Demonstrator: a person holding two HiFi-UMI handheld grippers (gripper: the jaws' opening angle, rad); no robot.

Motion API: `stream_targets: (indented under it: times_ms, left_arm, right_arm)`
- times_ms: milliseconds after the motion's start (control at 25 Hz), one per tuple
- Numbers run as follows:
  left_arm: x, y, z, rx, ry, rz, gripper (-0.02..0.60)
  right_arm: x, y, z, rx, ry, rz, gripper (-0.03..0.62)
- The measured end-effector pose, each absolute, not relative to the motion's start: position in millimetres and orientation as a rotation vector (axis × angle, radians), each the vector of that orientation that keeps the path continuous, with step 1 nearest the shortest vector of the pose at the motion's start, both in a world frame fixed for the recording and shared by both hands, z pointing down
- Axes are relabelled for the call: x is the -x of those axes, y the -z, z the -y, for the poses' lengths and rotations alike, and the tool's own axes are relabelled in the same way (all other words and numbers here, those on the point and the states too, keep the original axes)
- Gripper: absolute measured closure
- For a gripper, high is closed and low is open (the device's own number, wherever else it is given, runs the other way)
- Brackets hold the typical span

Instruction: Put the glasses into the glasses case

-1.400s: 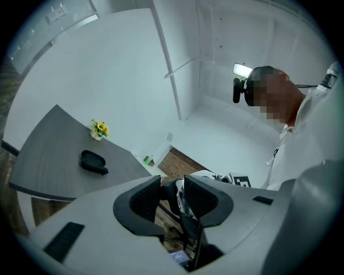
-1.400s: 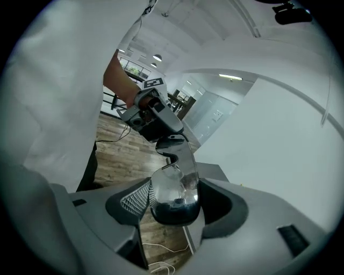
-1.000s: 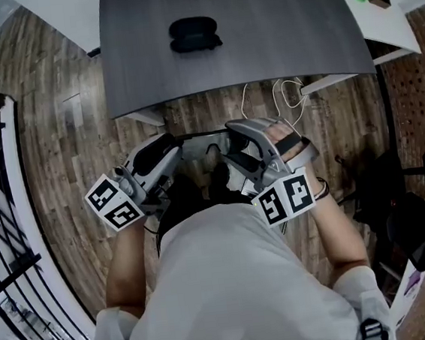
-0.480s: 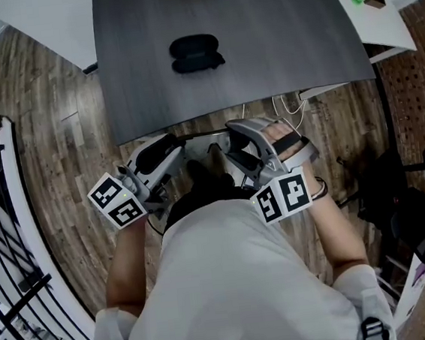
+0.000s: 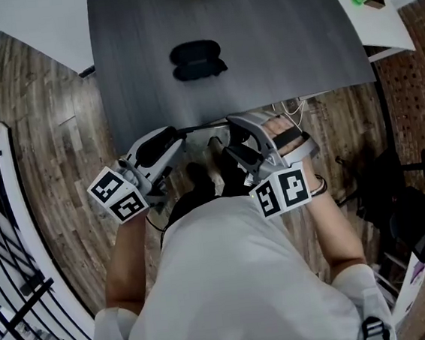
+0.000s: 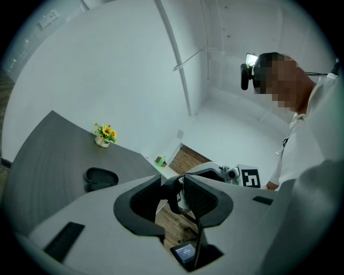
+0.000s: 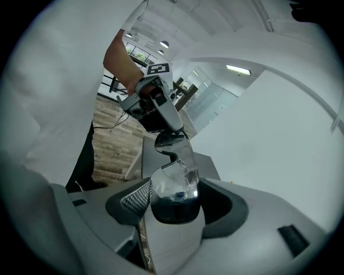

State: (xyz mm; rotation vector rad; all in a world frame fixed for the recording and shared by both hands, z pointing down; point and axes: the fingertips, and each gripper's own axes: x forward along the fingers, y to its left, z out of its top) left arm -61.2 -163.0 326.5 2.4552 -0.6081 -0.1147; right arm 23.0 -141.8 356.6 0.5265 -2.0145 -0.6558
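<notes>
Dark grey and bare but for two things, the table (image 5: 274, 38) has come nearer to us over the last second. Its near edge lay well ahead of both grippers and now sits right at their tips in the head view. The black glasses case (image 5: 197, 60) has slid down the picture with it, though it is still well apart from us, out in the middle of the table. We judge this to be the carry, with the placing not yet begun.

The glasses (image 7: 174, 177) hang between the two grippers, clear of the table. The right gripper (image 7: 173, 194) has its jaws fairly wide, clamped on one clear lens. The frame runs on from there to the left gripper (image 6: 173, 183), whose jaws stand narrow and are closed on a dark end of the frame. The hold looks the same as it did a second ago.

Much is hard to read. In the head view the glasses are only a thin dark line between the gripper tips, over the wooden floor (image 5: 59, 144). We cannot tell whether the case is open. Beyond it the small pot of flowers (image 6: 105, 134) is cut off at the top of the head view.
</notes>
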Motion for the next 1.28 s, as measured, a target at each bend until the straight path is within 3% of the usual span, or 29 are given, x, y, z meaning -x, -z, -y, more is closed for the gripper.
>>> stream_targets:
  times_ms: [1280]
  left_arm:
    - [45,-411,307,-2.323,-0.102,0.811,0.436]
  right_arm:
    - [-37,-431,292,-0.387,0.707,2.017,0.327]
